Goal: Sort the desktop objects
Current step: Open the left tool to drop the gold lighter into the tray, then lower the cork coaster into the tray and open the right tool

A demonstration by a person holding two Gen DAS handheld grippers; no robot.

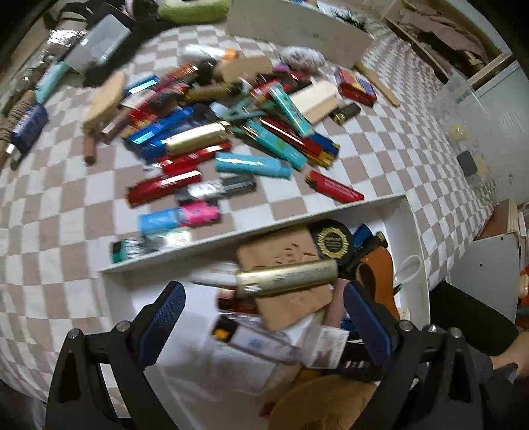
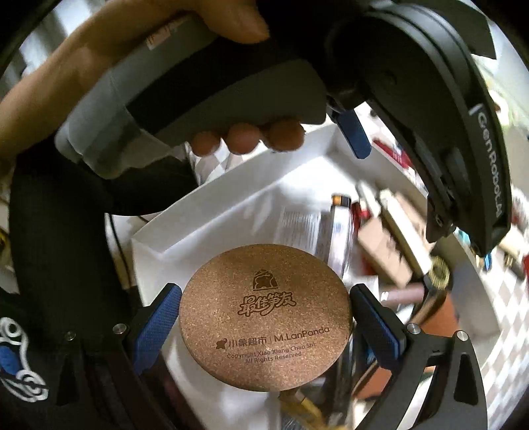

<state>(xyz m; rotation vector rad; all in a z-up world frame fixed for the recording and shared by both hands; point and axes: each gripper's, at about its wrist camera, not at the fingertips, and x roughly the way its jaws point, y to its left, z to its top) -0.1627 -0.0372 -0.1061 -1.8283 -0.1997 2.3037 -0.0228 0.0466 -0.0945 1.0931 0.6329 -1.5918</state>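
Note:
In the left wrist view my left gripper (image 1: pixel 261 311) is open over a white box (image 1: pixel 410 238). A gold lighter (image 1: pixel 287 276) lies between and beyond its fingertips, on a tan card among other items in the box. A pile of lighters (image 1: pixel 231 132) covers the checkered cloth beyond. In the right wrist view my right gripper (image 2: pixel 264 314) is shut on a round cork coaster (image 2: pixel 264 317) and holds it flat above the white box (image 2: pixel 231 205). The left gripper's body and the hand holding it fill the top of that view.
A long white board (image 1: pixel 297 26) and a green pouch (image 1: pixel 191 10) lie at the far edge. A red box (image 1: pixel 355 86) and a wooden stick (image 1: pixel 378 84) sit far right. A cork paddle (image 1: pixel 102 102) lies left of the pile. A white cabinet (image 1: pixel 489 109) stands right.

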